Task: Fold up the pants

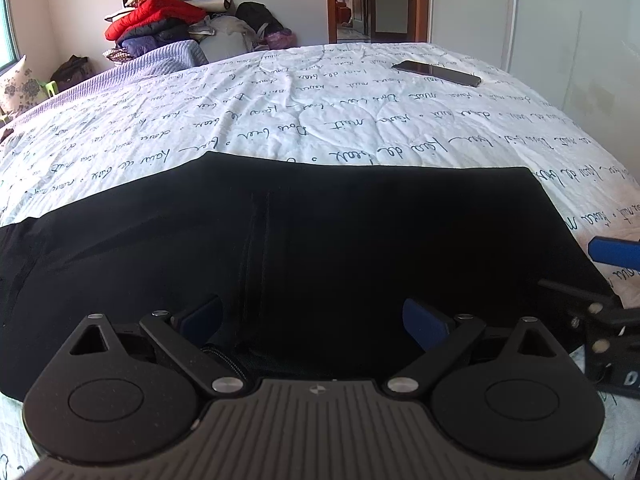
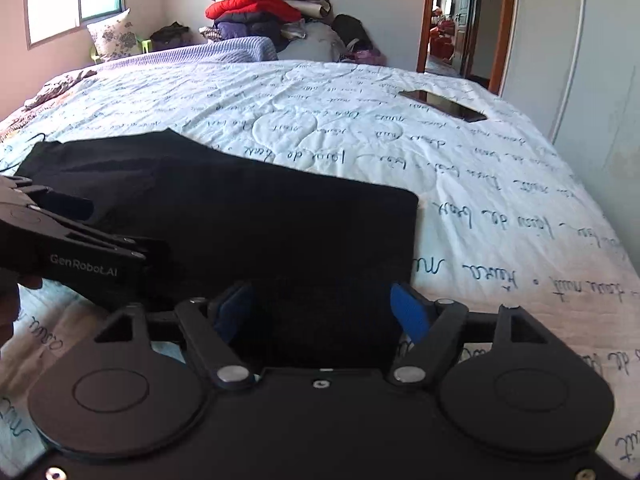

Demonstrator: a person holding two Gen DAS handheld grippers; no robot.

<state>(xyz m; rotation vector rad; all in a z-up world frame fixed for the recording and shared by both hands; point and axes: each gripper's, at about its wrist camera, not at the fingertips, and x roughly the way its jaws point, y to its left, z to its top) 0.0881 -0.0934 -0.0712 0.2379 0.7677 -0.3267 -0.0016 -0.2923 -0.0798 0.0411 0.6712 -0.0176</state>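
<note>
Black pants (image 1: pixel 280 240) lie flat on the bed, spread left to right near the front edge; they also show in the right wrist view (image 2: pixel 240 208). My left gripper (image 1: pixel 312 320) is open, its blue pads apart, just above the near edge of the pants at their middle. My right gripper (image 2: pixel 322 308) is open over the near right corner of the pants. The right gripper's blue finger shows at the right edge of the left wrist view (image 1: pixel 614 252). The left gripper's body shows at the left of the right wrist view (image 2: pixel 72 236).
The bed has a white quilt with script print (image 1: pixel 360 112). A dark phone (image 1: pixel 438 73) lies on it at the far right, also in the right wrist view (image 2: pixel 444 105). A pile of clothes (image 1: pixel 168 12) stands behind the bed. A doorway (image 1: pixel 376 0) is at the back.
</note>
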